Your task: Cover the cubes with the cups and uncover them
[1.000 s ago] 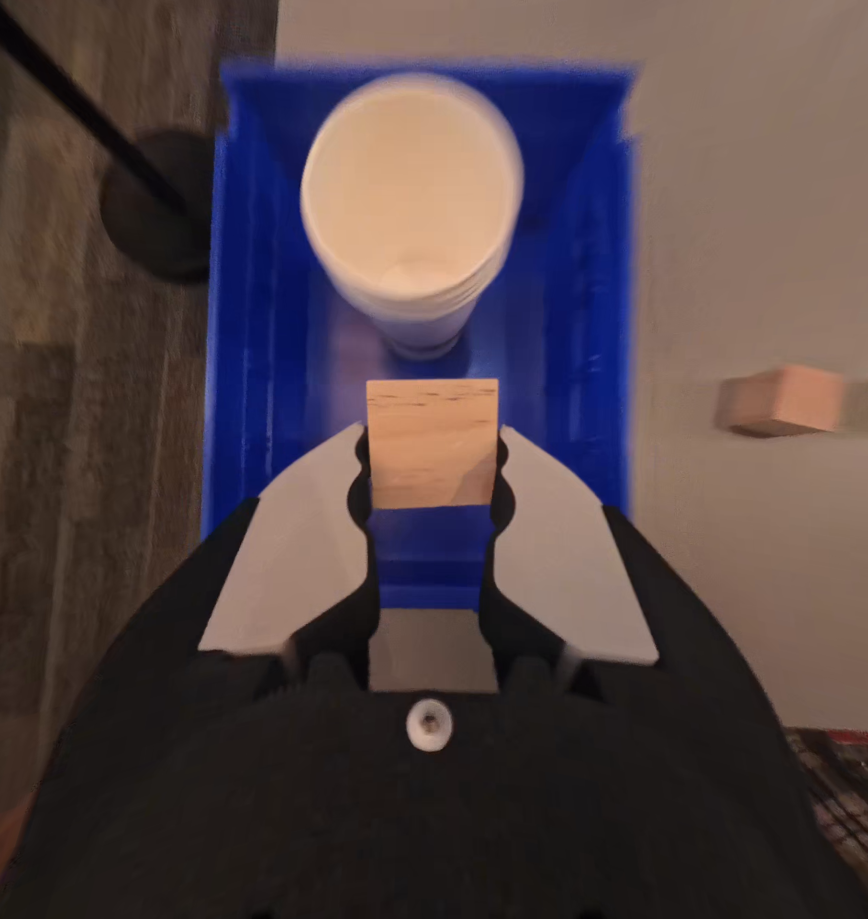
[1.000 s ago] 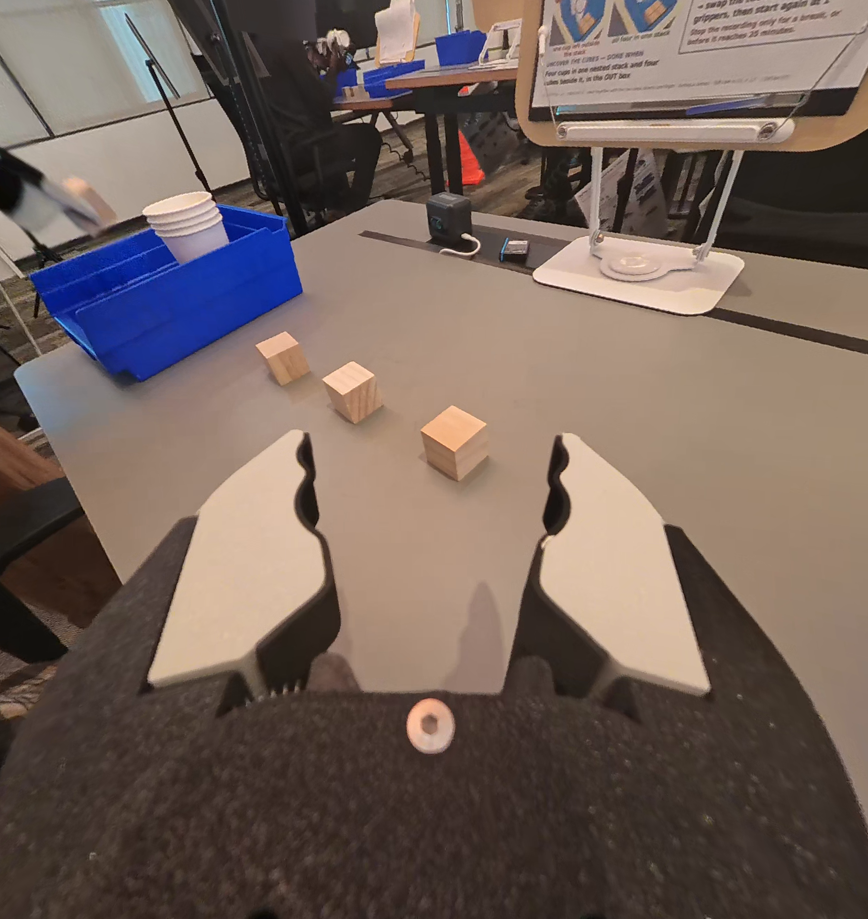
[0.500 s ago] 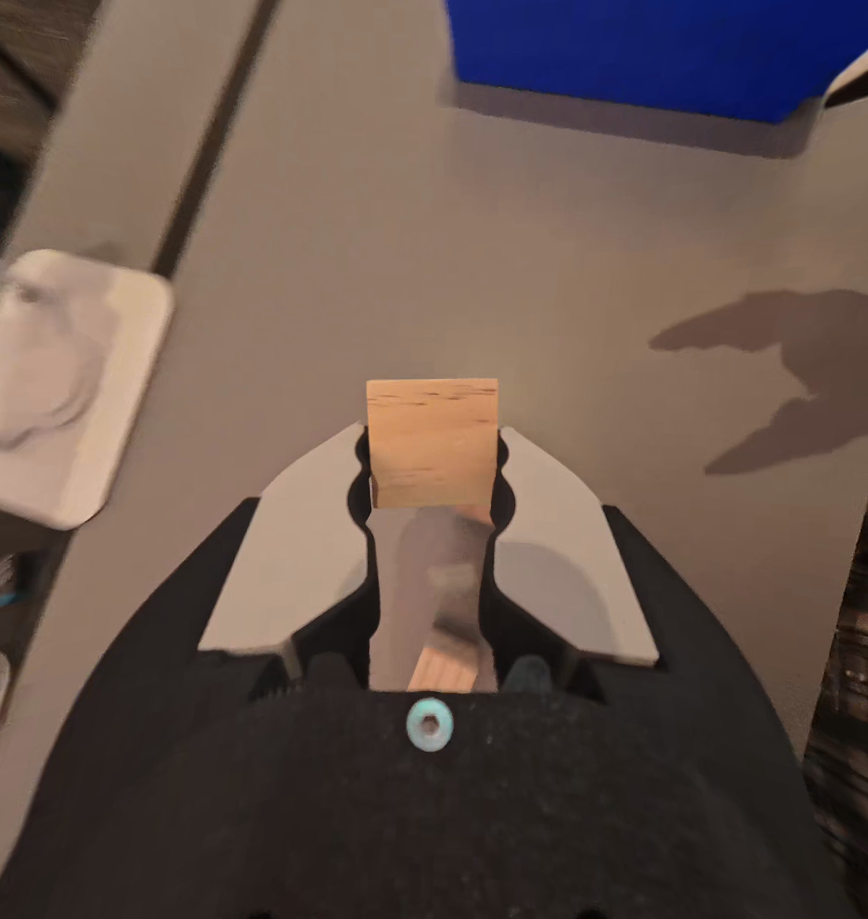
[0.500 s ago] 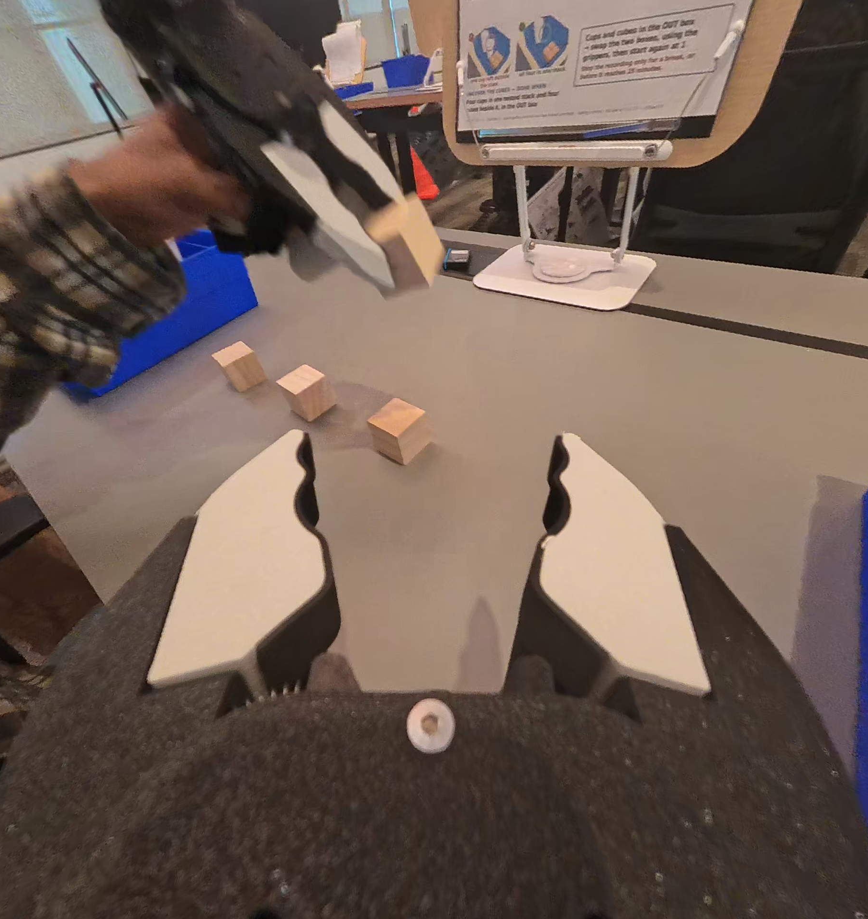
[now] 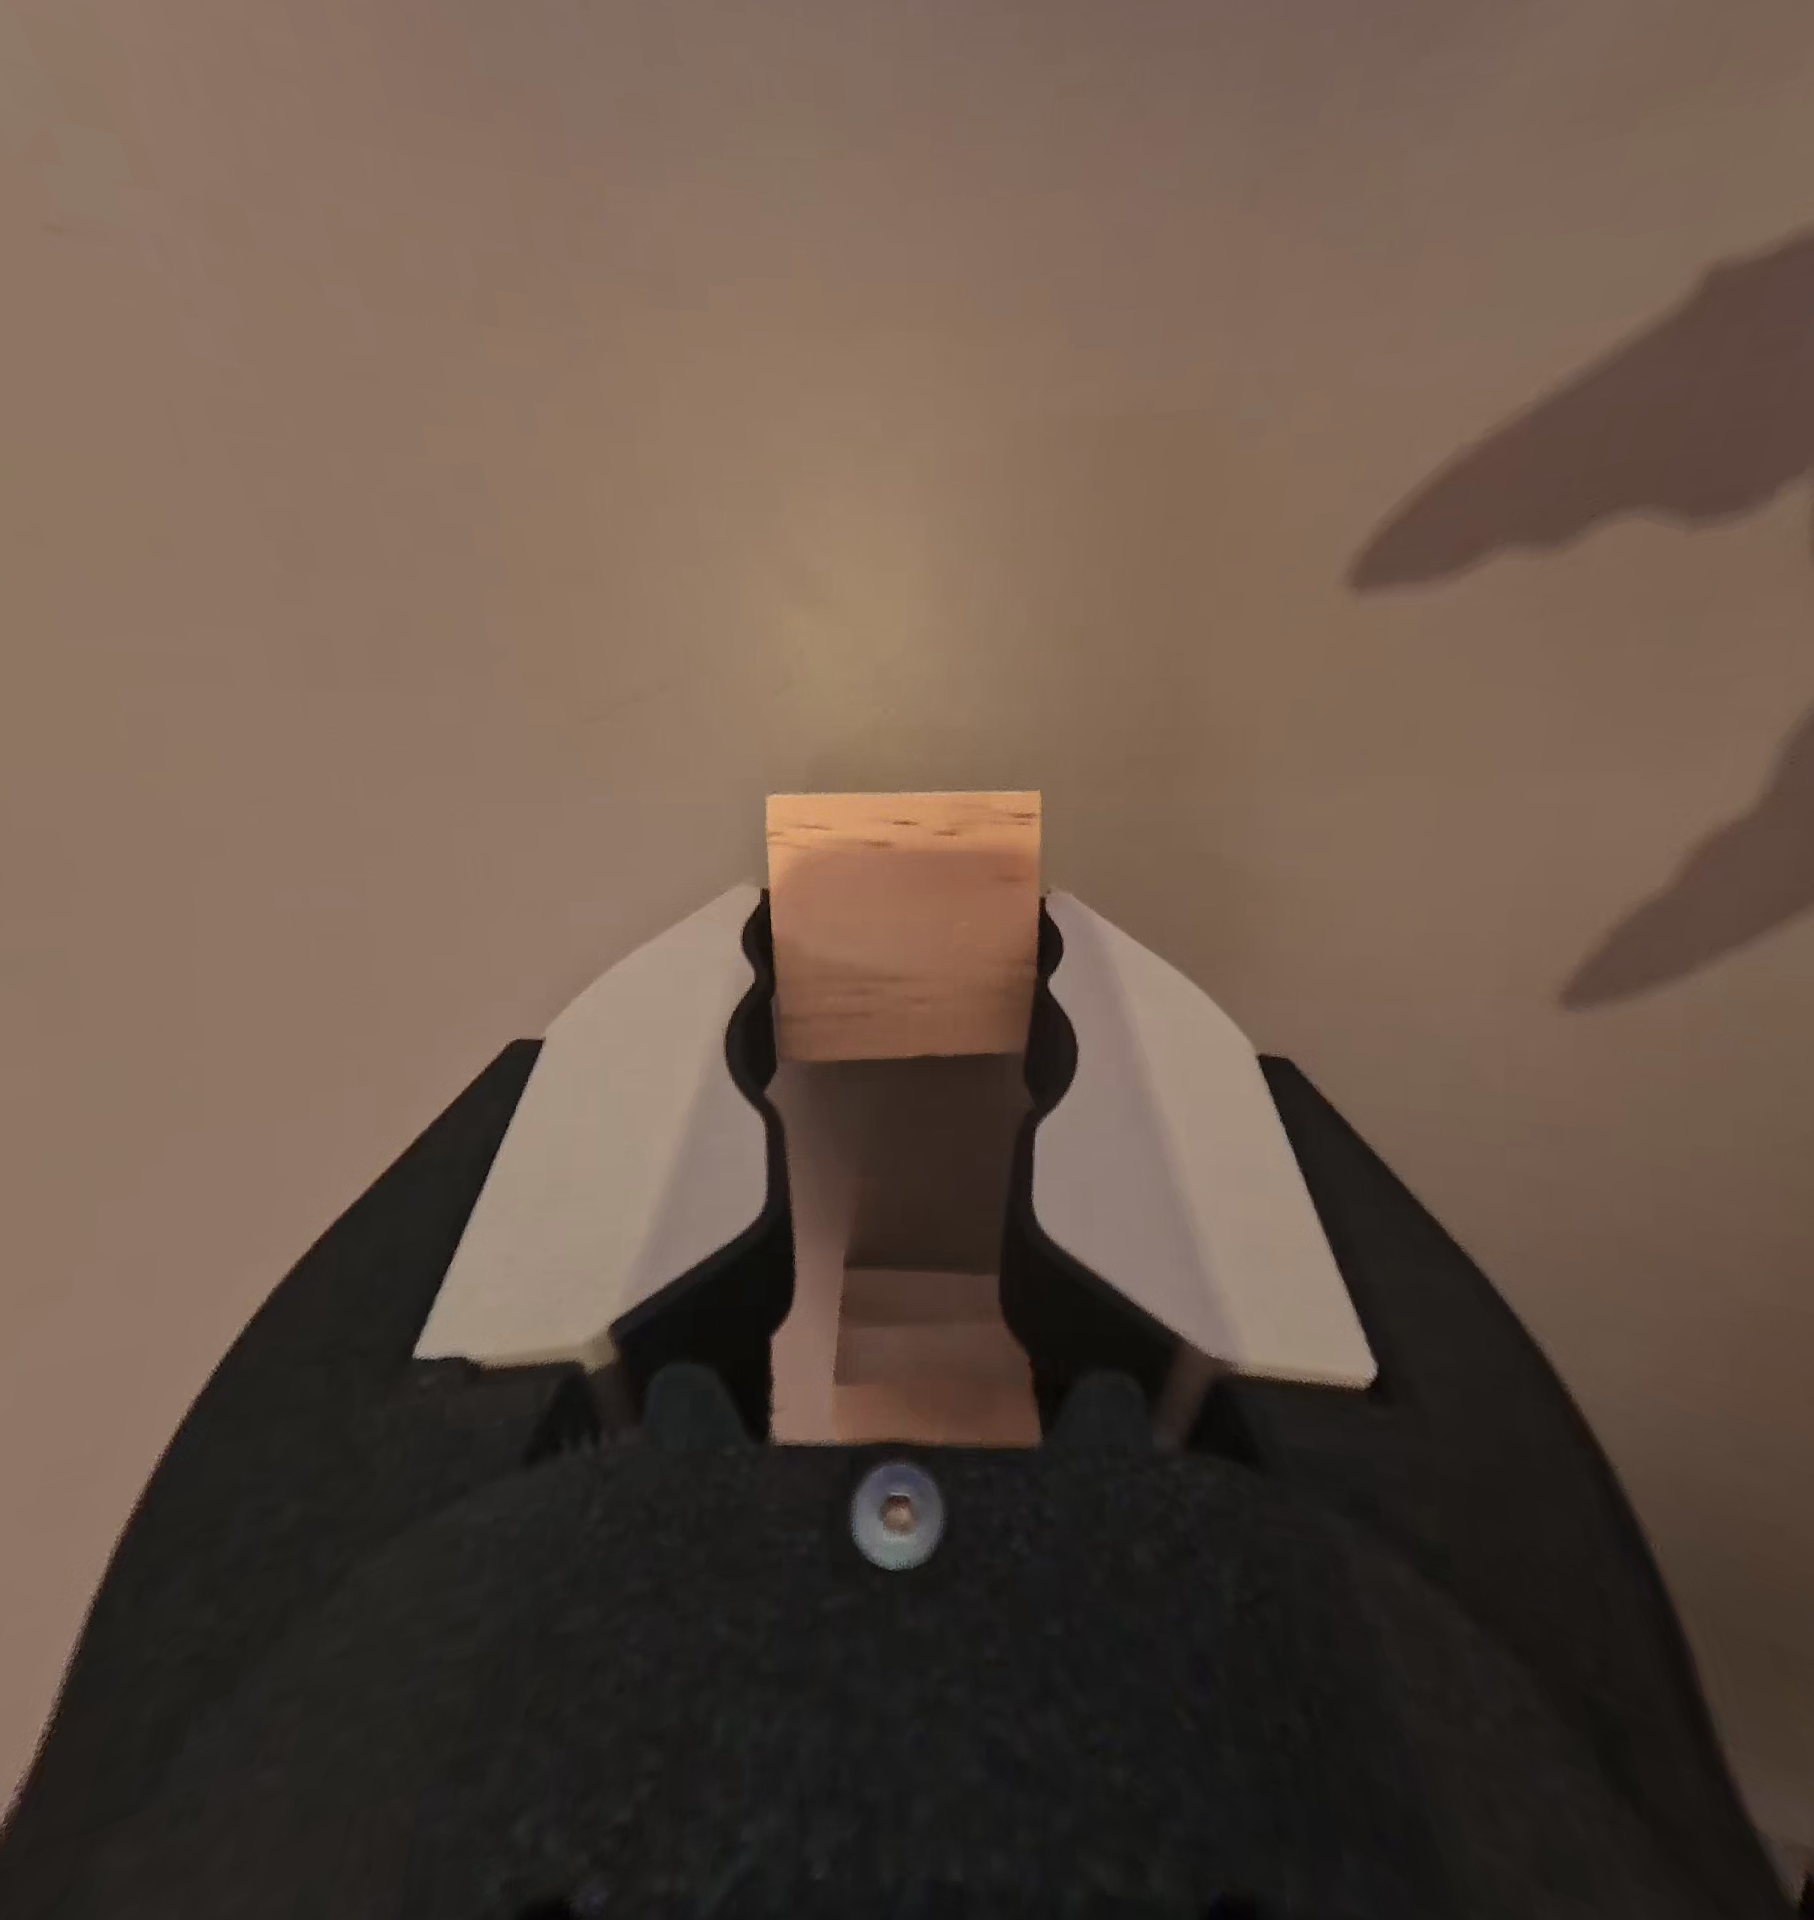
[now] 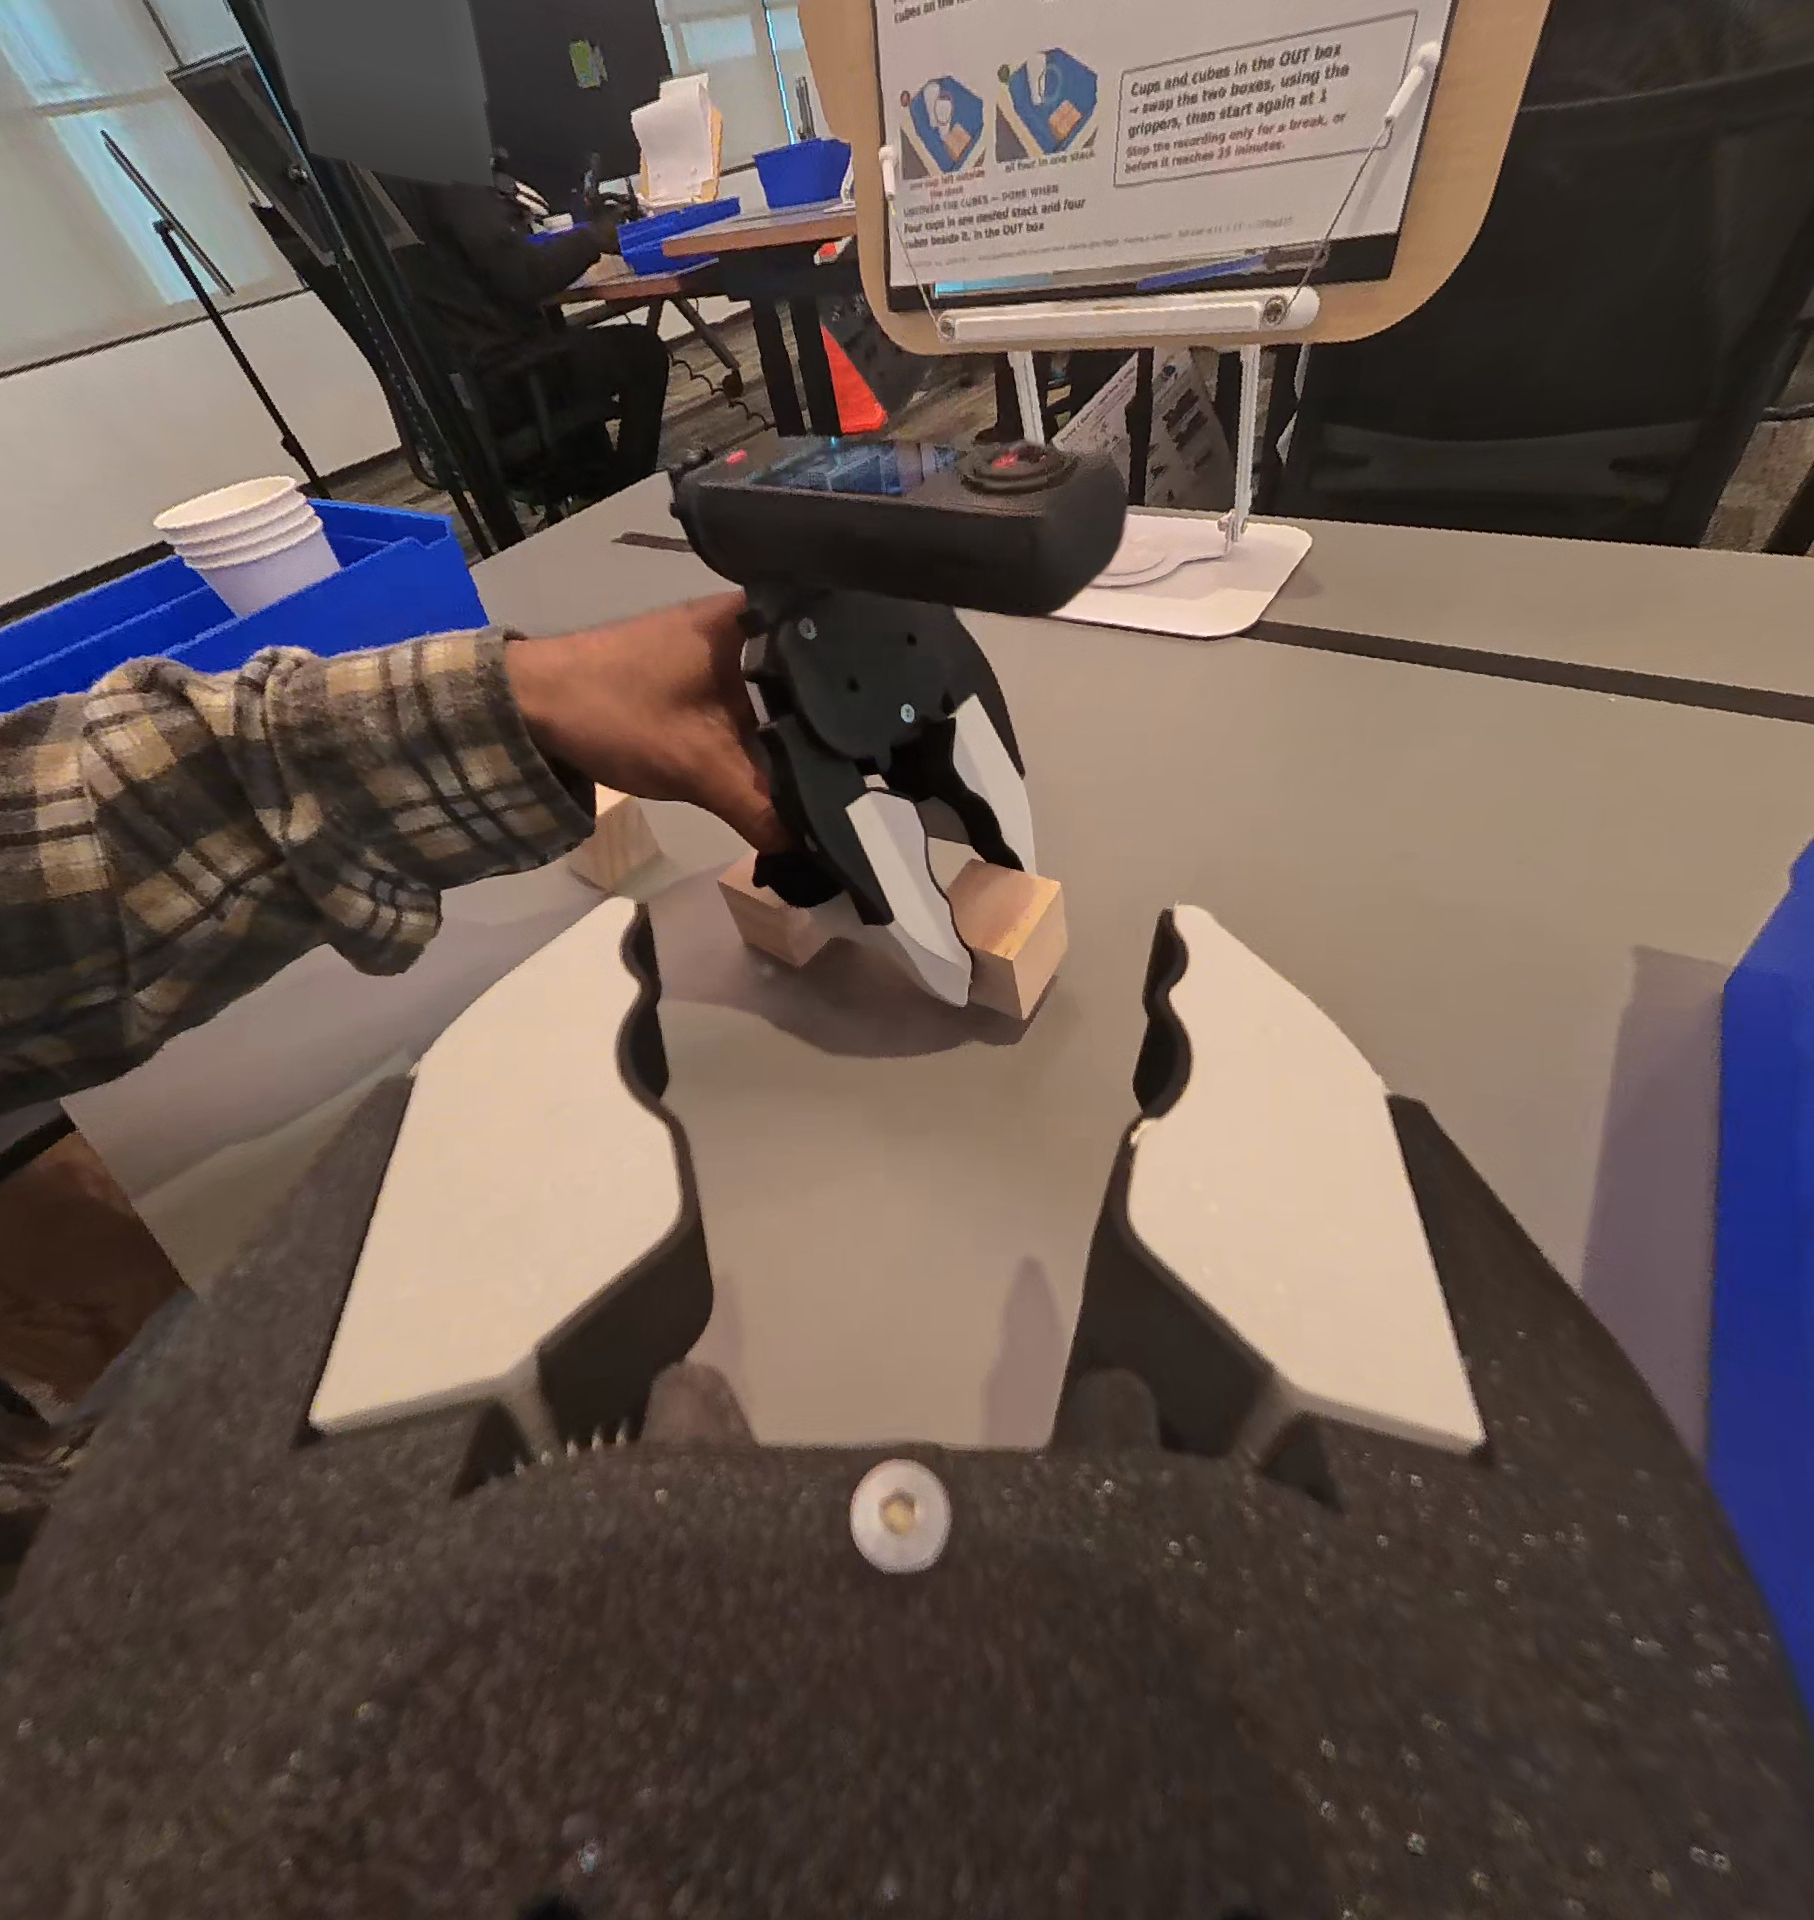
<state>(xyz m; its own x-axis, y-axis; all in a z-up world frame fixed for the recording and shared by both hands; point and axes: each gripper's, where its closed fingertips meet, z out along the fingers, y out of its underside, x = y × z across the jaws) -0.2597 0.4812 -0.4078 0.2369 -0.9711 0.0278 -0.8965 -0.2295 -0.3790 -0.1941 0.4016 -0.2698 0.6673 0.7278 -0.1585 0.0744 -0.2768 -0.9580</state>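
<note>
My left gripper (image 5: 903, 914) is shut on a wooden cube (image 5: 903, 925) and holds it down at the grey table (image 5: 467, 520). In the right wrist view the left gripper (image 6: 986, 925) points down with that cube (image 6: 1028, 956) at or just above the tabletop, at the right end of a row. A second cube (image 6: 778, 920) sits just left of it, and also shows between the fingers in the left wrist view (image 5: 924, 1371). Another cube (image 6: 617, 842) is half hidden by the hand. My right gripper (image 6: 903, 925) is open and empty, close in front of them. Stacked white cups (image 6: 248, 551) stand in a blue bin (image 6: 383, 613).
A second blue bin (image 6: 1796, 1143) stands at the right edge, close to my right gripper. A sign stand with a white base (image 6: 1204, 582) is at the back of the table. A plaid sleeve (image 6: 207, 831) reaches in from the left. The table's near-left edge (image 6: 134, 1143) is close.
My left gripper has carried the cube from over the blue bin with the cups across to the table and lowered it beside the row of cubes. My right gripper has stayed open.
</note>
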